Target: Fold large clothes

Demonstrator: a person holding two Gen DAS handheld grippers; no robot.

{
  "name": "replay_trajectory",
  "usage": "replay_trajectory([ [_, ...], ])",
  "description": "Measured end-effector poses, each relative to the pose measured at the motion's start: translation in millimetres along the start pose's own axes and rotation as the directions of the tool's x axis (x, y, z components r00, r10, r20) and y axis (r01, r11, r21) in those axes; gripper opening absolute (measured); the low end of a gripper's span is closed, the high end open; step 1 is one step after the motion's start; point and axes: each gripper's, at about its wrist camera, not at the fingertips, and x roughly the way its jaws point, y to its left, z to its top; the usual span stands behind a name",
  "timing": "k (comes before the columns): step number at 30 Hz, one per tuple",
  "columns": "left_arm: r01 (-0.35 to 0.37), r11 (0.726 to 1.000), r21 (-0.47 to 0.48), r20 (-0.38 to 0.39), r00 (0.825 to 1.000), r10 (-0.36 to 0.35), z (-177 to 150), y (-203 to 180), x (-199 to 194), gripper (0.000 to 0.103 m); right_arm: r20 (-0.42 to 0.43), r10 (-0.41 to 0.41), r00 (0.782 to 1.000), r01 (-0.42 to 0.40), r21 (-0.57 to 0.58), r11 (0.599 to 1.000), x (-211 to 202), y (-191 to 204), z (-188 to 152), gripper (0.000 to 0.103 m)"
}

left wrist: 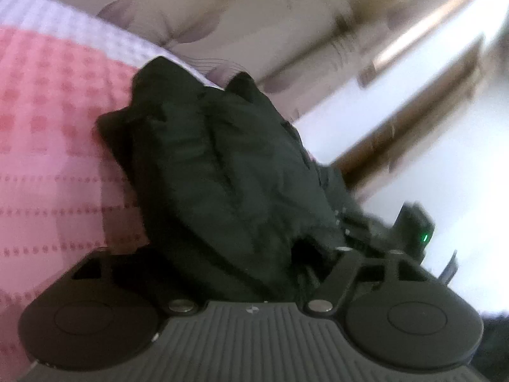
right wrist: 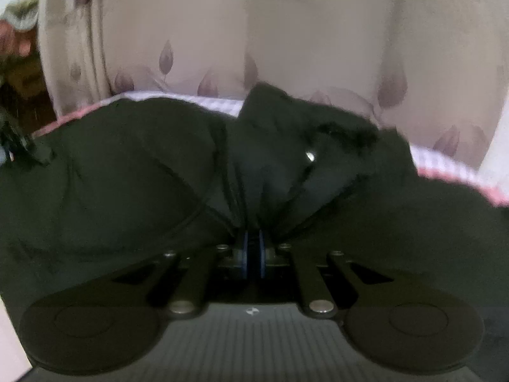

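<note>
A dark, bulky garment (right wrist: 133, 172) lay bunched on a pink waffle-weave bedspread (left wrist: 54, 121), near the bedspread's white border (left wrist: 63, 22) and the curtain with a leaf pattern (right wrist: 286, 31) behind it. In the right wrist view the cloth filled the middle of the frame in heavy folds, with a small bright snap or rivet (right wrist: 309, 156) showing on one raised fold. The right gripper (right wrist: 253, 242) had its blue-edged pads (right wrist: 244, 248) drawn close together, and a ridge of the dark fabric ran down between them, so the fingers were pinching the garment.

In the left wrist view the same garment (left wrist: 216, 165) rose in a crumpled heap directly ahead of the left gripper (left wrist: 229, 254). Its fingers were buried under the cloth, so whether they were parted or clamped could not be told. To that view's right, beside the heap, part of the other gripper's body showed a small green light (left wrist: 424, 238). Beyond it stood a bright window with a wooden frame (left wrist: 397, 133), blurred.
</note>
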Motion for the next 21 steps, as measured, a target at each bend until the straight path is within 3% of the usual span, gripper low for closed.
replay_trajectory([
  [3, 0.031, 0.998, -0.046, 0.053, 0.998, -0.028, -4, -5, -5, 0.057, 0.015, 0.011, 1.000, -0.011, 0.021, 1.000, -1, -2, -5, 0.007],
  [7, 0.050, 0.997, -0.064, 0.107, 0.993, -0.043, 2, -31, -12, 0.057, 0.033, 0.024, 0.999, -0.026, 0.059, 0.998, -2, -4, -9, 0.007],
  [14, -0.064, 0.993, -0.098, 0.151, 0.985, 0.079, 21, -110, -13, 0.057, 0.051, 0.089, 0.995, -0.097, 0.168, 0.981, -4, -21, -11, 0.007],
  [21, -0.086, 0.984, -0.156, 0.201, 0.973, 0.117, 41, -203, 16, 0.057, 0.069, 0.145, 0.987, -0.158, 0.269, 0.950, -3, -35, -15, 0.007],
])
